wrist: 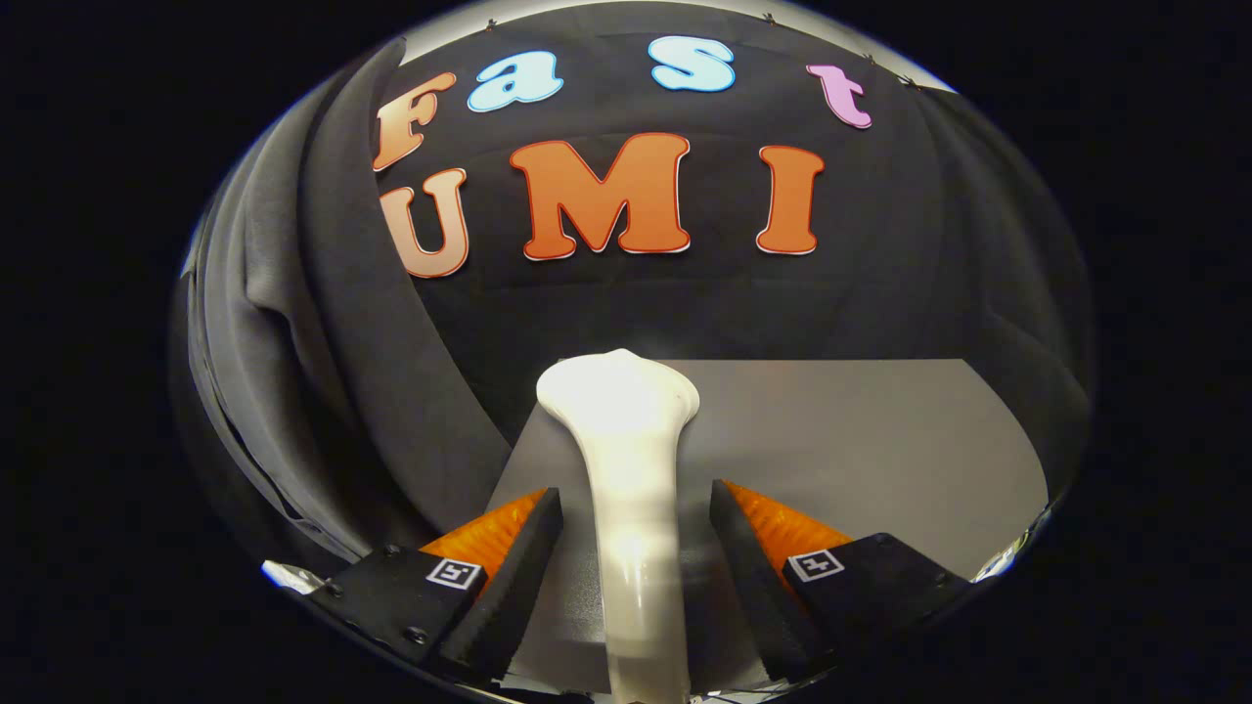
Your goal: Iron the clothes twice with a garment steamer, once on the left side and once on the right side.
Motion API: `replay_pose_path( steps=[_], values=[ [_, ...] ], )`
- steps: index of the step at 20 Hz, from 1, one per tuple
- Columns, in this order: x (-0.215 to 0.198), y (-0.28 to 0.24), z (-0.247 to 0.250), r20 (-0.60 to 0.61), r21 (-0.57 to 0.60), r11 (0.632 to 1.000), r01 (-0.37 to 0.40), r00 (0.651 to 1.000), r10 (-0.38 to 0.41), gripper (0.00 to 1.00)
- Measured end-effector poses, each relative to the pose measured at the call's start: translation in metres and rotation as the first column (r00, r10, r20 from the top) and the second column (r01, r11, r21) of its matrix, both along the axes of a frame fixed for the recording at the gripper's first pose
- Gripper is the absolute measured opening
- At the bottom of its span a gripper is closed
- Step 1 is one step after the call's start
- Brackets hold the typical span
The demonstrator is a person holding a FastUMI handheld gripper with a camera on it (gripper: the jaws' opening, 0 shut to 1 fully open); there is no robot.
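Steamer: a white steamer stood between the fingers, its handle running up the middle and its wider head just beyond the fingertips, above the grey tabletop.
Gripper: the gripper was partly open; a gap showed on each side of the handle, so neither finger appeared to press on it. Whether the handle was held lower down, I could not tell.
Garment: a dark grey garment hung to the left of the fingers, draped in long folds against the booth wall, well apart from the steamer head.
Stage, as judged: the steamer looked to be at the point of being gripped or freed; the head was not against the cloth.
Risk, grip: if the fingers closed off-centre on the smooth, rounded handle, it could twist or slip, and the head would tip away from the cloth.
Risk, cloth: the loose folds could bunch under the head, leaving creases, or a pass could cover the same side twice.
Risk, tabletop: a drop would land the steamer on the tabletop.
Writing: no brand or label was readable on the steamer or garment; square coded markers sat on the finger mounts.
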State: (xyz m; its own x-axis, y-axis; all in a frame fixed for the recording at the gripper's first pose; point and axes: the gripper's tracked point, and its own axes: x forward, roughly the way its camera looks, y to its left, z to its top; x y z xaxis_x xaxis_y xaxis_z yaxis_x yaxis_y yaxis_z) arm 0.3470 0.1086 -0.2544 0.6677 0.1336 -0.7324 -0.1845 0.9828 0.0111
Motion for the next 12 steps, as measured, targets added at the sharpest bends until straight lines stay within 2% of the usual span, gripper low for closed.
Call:
replay_pose_path(
  steps=[6,10,11,12],
  values=[
    [-0.003,0.003,-0.012,-0.026,-0.017,1.000,-0.014,1.000,0.013,0.95],
    [-0.008,0.007,-0.011,-0.026,0.014,0.997,-0.078,0.997,0.079,0.92],
    [-0.009,0.011,-0.012,-0.029,0.038,0.994,-0.103,0.994,0.104,0.85],
    [-0.012,0.009,-0.012,-0.038,0.045,0.993,-0.107,0.993,0.109,0.83]
  ],
)
